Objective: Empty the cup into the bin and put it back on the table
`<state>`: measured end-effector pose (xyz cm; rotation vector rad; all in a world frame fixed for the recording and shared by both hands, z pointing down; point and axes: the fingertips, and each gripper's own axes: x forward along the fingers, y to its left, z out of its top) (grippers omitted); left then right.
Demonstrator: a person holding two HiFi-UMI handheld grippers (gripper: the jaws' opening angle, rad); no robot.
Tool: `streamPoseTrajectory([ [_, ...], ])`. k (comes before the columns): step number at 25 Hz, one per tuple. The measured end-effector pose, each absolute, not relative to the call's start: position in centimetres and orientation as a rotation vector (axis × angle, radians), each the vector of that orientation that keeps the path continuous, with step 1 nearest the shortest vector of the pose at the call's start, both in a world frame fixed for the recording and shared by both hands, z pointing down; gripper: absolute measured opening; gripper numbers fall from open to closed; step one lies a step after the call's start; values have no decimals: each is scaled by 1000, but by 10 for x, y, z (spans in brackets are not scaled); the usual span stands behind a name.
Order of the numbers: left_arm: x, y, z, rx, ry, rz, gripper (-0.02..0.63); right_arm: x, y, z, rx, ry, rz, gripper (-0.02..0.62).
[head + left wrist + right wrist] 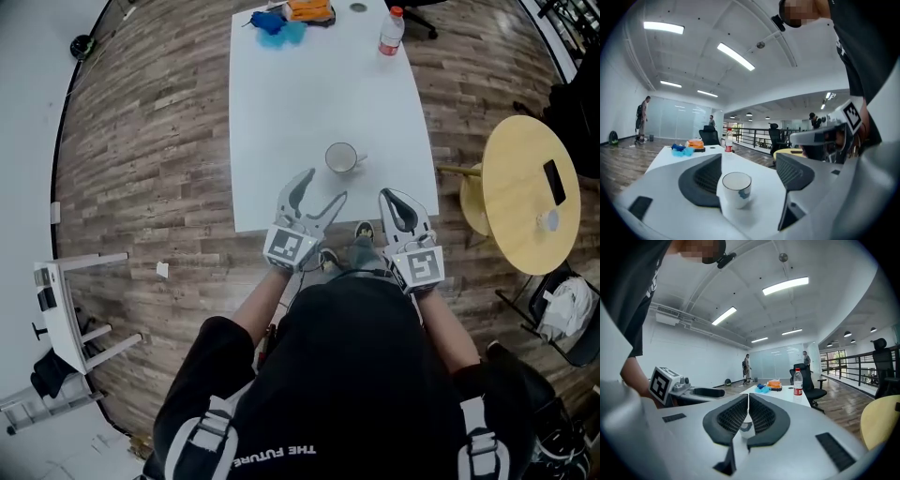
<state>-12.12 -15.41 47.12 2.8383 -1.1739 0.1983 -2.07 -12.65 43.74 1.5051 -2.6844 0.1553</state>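
Standing upright on the bench [281,122], the cup [341,157] went ungripped: your left tongs [325,186] gaped on its near side, right tongs [392,199] closed, empty. Whether already emptied: unclear.

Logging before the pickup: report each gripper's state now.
Left gripper: open, empty; cup stands ahead, untouched.
Right gripper: closed, empty.

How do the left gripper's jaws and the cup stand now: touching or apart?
Apart. The head view shows bare table between the cup and both open jaws of the left gripper.
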Motion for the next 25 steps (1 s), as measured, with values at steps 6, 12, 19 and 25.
streamPoseTrajectory([
  [6,-107,-219,566,2829,-1049,491,394,-7,-187,476,1371,-2675,259,20],
  [12,-80,-244,609,2870,-872,546,396,-3,-219,504,1297,-2662,297,20],
  [19,-70,-255,610,2854,-744,458,396,-10,-227,514,1317,-2650,371,19],
  [25,-67,-255,613,2854,-720,444,394,-3,-228,530,1342,-2596,379,19],
])
